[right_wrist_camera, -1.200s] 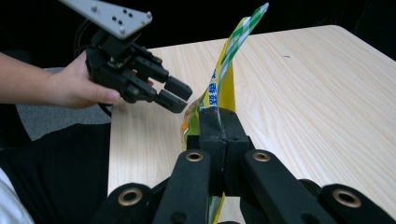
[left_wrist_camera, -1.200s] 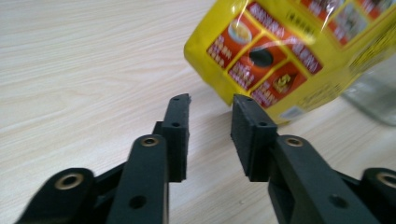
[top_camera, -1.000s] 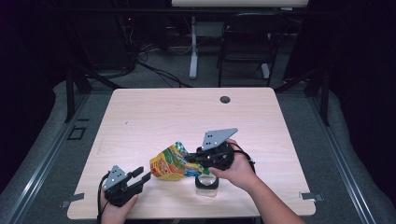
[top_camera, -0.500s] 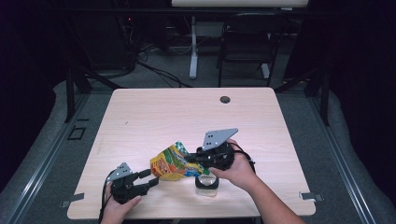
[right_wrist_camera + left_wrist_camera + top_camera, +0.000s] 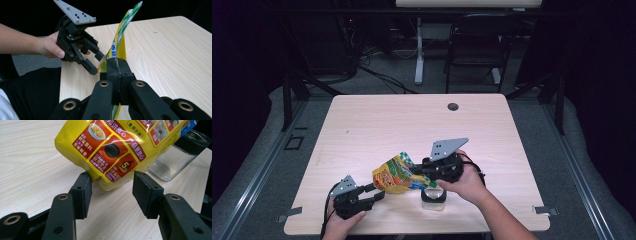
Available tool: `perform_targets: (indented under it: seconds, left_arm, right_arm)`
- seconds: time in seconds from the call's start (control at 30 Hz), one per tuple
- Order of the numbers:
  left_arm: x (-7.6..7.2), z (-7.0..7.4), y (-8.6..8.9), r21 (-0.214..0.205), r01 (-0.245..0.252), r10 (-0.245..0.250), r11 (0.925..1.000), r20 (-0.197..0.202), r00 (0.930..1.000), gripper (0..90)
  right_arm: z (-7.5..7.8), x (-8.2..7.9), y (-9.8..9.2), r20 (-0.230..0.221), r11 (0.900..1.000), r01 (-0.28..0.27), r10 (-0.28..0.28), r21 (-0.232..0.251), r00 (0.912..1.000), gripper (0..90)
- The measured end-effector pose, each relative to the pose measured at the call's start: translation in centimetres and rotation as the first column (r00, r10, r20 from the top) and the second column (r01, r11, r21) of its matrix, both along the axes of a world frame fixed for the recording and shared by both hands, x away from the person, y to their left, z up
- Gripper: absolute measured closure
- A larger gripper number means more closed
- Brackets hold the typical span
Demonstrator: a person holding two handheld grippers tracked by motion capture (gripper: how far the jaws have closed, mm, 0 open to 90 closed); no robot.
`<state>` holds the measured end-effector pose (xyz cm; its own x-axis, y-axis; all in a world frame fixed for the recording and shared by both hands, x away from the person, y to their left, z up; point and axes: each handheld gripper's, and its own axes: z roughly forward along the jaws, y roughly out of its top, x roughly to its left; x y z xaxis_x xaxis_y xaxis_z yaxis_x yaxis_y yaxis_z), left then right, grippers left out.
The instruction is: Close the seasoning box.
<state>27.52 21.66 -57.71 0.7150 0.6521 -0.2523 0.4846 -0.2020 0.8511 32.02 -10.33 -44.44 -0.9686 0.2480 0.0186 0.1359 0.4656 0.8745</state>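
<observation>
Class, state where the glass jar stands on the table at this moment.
In the high view the glass jar stands near the table's front edge, right of centre, just below the yellow pouch and under the right claw.

One yellow pouch (image 5: 396, 175), one glass jar (image 5: 434, 198) (black-lidded), two grippers.

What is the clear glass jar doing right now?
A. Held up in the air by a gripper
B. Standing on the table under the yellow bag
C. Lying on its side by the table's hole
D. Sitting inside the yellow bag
B: the glass jar stands upright on the table, just below the yellow bag that the right gripper pinches.
</observation>
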Motion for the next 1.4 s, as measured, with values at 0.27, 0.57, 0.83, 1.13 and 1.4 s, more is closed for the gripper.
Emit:
perform_targets:
  seconds: [0.27,0.57,0.83,1.13,1.4]
  left_arm:
    - [0.6,-0.6,0.5,-0.085,0.029,-0.033,0.9959,-0.039,0.9987,49.3]
    - [1.3,-0.9,0.1,-0.095,0.069,-0.072,0.993,-0.024,0.9971,38.0]
    - [1.6,-1.2,0.3,-0.105,0.087,-0.092,0.9906,-0.045,0.9947,38.6]
    - [1.5,-0.6,0.2,-0.08,0.086,-0.087,0.993,-0.011,0.9961,39.3]
    - [1.1,-0.5,0.4,-0.103,0.056,-0.057,0.9931,-0.007,0.9984,44.2]
  right_arm:
    - [-0.1,0.1,-0.2,0.003,1.0,0.008,-0.008,0.0,1.0,90.0]
    - [-0.1,0.0,-0.1,0.004,1.0,-0.002,0.002,0.001,1.0,90.0]
    - [-0.2,0.1,-0.2,0.002,1.0,-0.002,0.002,0.001,1.0,90.0]
    - [-0.3,0.1,-0.3,-0.001,1.0,-0.001,0.001,0.009,1.0,90.0]
    - [-0.2,0.1,-0.3,-0.001,0.9999,0.004,-0.004,0.009,1.0,90.0]
